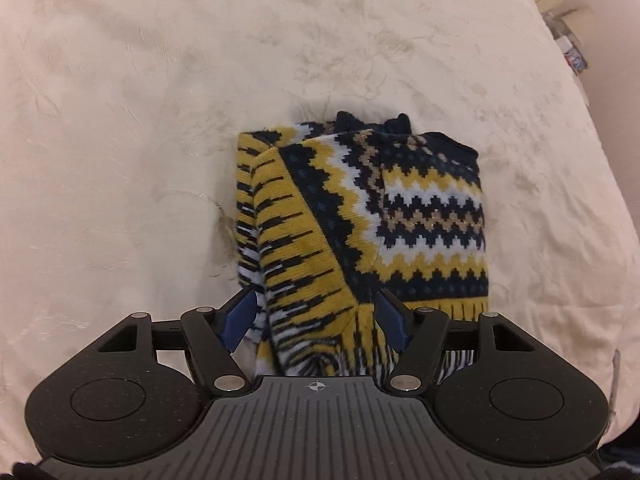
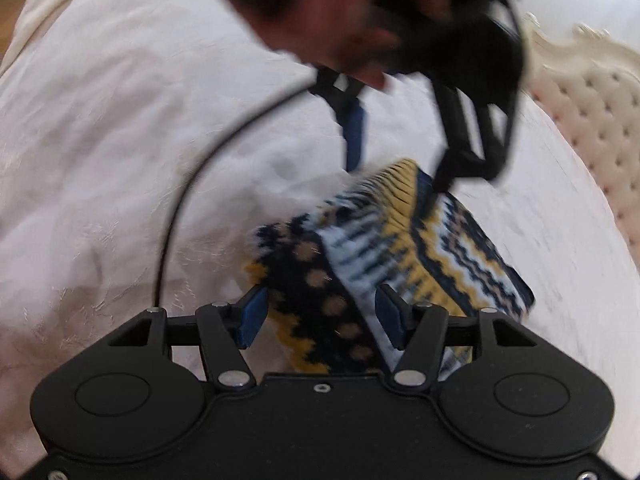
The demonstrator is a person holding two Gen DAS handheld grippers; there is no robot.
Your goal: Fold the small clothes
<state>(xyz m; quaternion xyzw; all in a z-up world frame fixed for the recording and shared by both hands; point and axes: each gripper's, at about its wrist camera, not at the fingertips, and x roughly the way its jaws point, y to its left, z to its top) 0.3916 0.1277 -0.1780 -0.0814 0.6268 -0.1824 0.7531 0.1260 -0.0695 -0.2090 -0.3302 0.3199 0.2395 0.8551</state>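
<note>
Left fingers (image 1: 316, 320) stand apart, straddling the near hem of the folded knit sweater (image 1: 372, 216); right fingers (image 2: 320, 316) likewise spread over its corner, pressing nothing. It lies on the cream bed (image 1: 120, 120). Best release gently so layers stay stacked

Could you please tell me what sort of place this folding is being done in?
Probably a bedroom: the patterned knit garment lies on a cream bedspread, and a tufted, carved headboard stands at its edge.
</note>
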